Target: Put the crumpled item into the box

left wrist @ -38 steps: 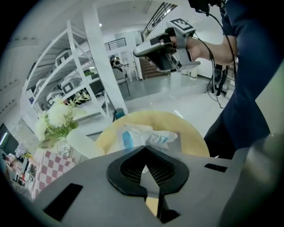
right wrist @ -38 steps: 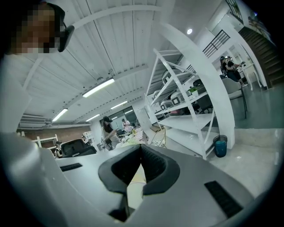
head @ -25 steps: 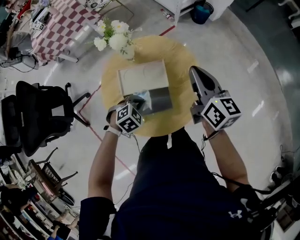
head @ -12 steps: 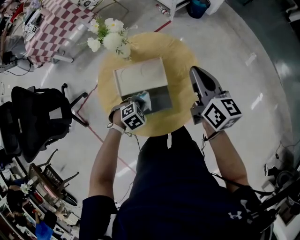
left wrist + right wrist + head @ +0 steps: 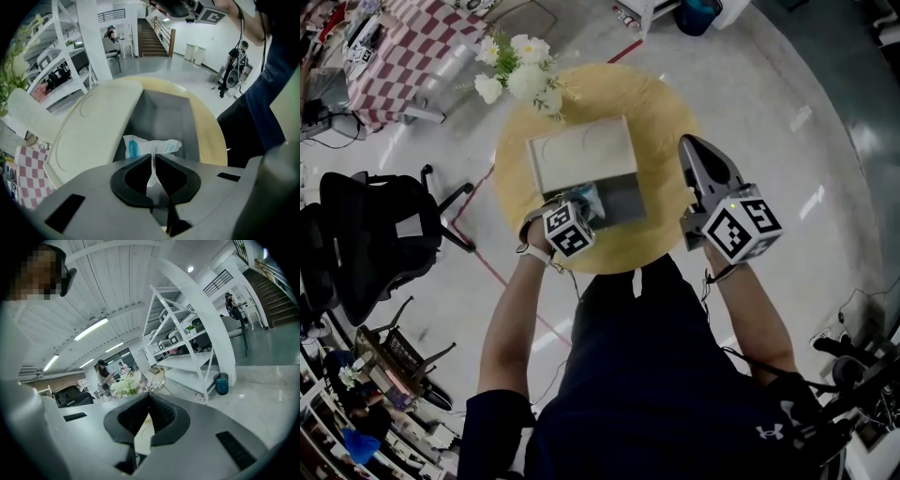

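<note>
Left hand-held gripper (image 5: 153, 158) pinched a thin fold of the crumpled wrapper (image 5: 152, 146), its jaws having just been opening. White with blue print, the wrapper hung inside the near end of the grey box (image 5: 165, 115), otherwise bare, on the round counter (image 5: 206, 136). Right hand-held gripper (image 5: 149, 397) stayed off to the side, closed on nothing.

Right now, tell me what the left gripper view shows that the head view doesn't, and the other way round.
Left gripper view only: the left gripper's jaws on a thin fold of the crumpled wrapper over the box's grey inside, jaws that have just been opening slightly; a staircase behind.
Head view only: a black office chair, a blue bin, the left gripper's marker cube.
Both: the round yellow table, the box's cream lid, white flowers, checked cloth, right gripper.
</note>
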A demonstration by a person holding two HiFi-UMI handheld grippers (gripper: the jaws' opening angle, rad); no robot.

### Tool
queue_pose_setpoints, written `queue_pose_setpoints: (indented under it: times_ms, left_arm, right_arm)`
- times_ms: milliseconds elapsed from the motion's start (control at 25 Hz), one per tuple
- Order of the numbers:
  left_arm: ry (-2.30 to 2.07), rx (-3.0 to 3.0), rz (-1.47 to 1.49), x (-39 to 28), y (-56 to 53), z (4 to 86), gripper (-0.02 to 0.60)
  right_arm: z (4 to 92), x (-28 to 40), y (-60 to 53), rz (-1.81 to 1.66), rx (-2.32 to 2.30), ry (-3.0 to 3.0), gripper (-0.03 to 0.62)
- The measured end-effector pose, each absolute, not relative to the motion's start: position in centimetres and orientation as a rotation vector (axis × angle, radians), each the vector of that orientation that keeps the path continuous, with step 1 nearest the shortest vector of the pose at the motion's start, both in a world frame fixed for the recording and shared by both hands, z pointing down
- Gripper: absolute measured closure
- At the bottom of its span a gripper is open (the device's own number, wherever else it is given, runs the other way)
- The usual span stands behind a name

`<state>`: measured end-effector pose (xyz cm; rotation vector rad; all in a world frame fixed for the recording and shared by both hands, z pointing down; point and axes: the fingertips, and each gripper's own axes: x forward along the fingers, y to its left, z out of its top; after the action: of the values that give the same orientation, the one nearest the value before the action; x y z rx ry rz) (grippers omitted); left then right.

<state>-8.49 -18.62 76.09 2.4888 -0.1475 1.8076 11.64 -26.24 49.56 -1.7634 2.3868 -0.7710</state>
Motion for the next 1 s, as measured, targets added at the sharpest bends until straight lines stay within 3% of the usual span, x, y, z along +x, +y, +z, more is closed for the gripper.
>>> queue_pose_setpoints:
  times_ms: [360, 1000]
  left_arm:
    - [-0.257, 2.490, 1.687, -8.7, -19.0, 74.1, 0.449]
    - [-0.933, 2.665, 0.910, -10.5, -25.0, 55.0, 0.456]
  right_arm:
    - [48.7, 10.9, -26.8, -0.755, -1.731, 2.421, 0.592]
    - [43.6, 7.2, -27.8, -0.633, -1.593, 2.527, 0.592]
